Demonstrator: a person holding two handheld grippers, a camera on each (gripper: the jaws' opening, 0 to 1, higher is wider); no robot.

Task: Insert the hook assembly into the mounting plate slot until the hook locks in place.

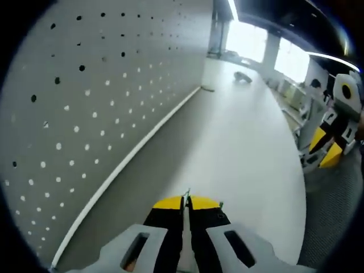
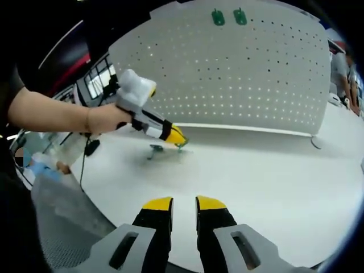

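Note:
The white pegboard mounting plate stands on the white table, close on the left in the left gripper view. My left gripper has its jaws together, with thin green slivers of the hook assembly at the tips. In the right gripper view that left gripper is held low over the table with the green hook assembly at its tip, in front of the pegboard. My right gripper stands open and holds nothing, well back from it; it also appears as the right gripper off the table's edge.
Two green hooks hang near the pegboard's top. The board's foot rests on the table at the right. A dark object lies far down the table. A person's forearm reaches in from the left; another person stands behind.

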